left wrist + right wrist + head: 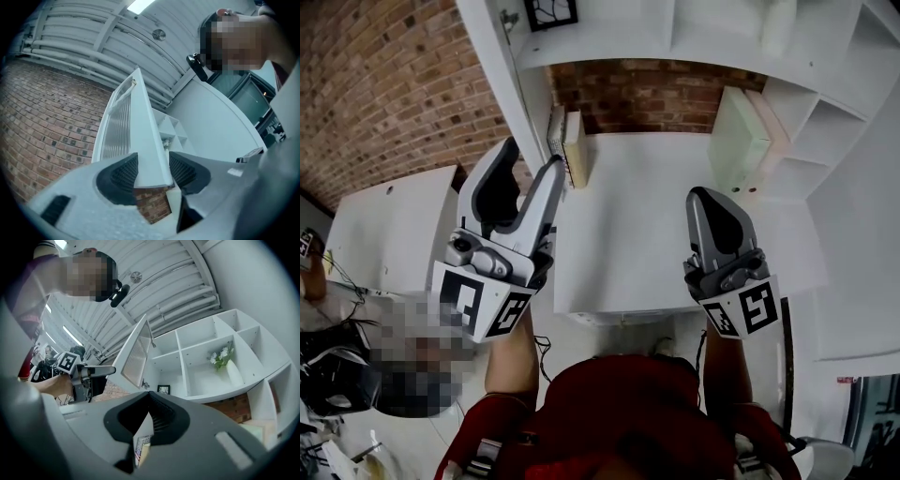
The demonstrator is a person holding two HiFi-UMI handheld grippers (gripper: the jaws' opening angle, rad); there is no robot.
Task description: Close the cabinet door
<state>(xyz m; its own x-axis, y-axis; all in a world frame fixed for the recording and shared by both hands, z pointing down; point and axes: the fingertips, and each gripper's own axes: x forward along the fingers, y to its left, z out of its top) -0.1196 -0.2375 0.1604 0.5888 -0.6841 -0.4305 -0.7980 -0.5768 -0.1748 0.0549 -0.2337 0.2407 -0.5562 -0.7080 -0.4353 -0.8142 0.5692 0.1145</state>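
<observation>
The white cabinet door stands swung open at the upper left, with a ribbed glass panel in its frame. My left gripper is open just under the door's lower end. In the left gripper view the door's narrow edge runs between the spread jaws of the left gripper, and the pads do not clearly press on it. My right gripper hangs shut over the white counter, empty, well to the right of the door. In the right gripper view the door and the left gripper show beyond the right gripper.
Open white shelves hold a vase of flowers and a small picture frame. Books lean at the counter's back left, pale boxes at its back right. A brick wall lies left of the white counter.
</observation>
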